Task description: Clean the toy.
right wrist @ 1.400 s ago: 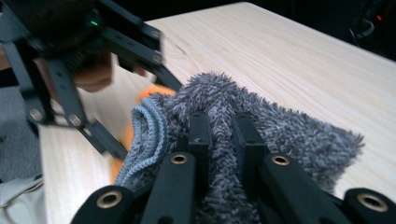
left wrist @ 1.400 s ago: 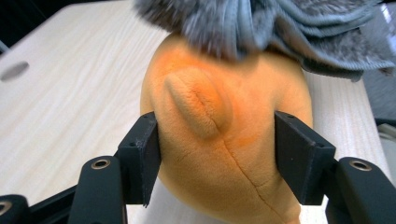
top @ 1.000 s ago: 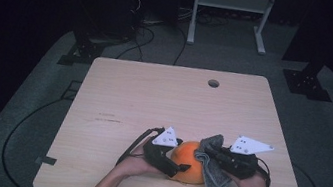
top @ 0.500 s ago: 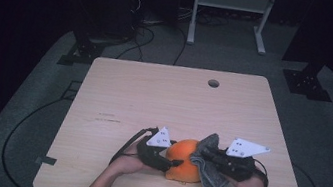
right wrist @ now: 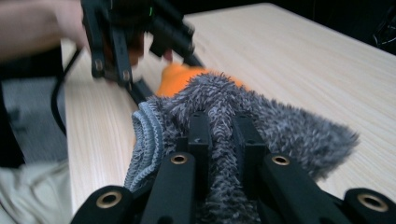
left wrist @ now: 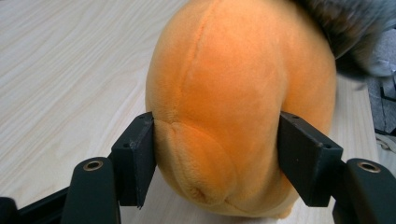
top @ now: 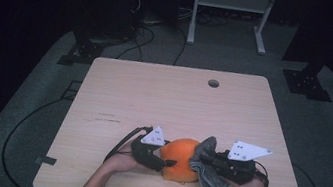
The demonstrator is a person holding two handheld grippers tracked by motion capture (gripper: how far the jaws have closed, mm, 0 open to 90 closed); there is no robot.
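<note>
Worktop: pale wood [top: 153, 101], bare apart from my two tools at the near edge; dark floor and cables lie beyond.
Left fingers: my left gripper [left wrist: 215, 161] has just been closing, and its fingers [left wrist: 135, 156] now press into both sides of the orange plush toy [left wrist: 238, 102], denting the fabric.
Right fingers: my right gripper [right wrist: 223, 140] sits pinched tight on the grey fuzzy cloth [right wrist: 280, 126], pile bulging either side of the fingers [right wrist: 200, 140].
Change: a second ago the left fingers stood wide beside the toy; now they clasp it.
Meaning: I judge the toy steadied, so wiping with the cloth can start.
Toy: rounded, soft, seamed down the middle, resting at the near edge between my hands [top: 183, 159].
Cloth: draped against the toy's right side [top: 206, 168], touching it.
</note>
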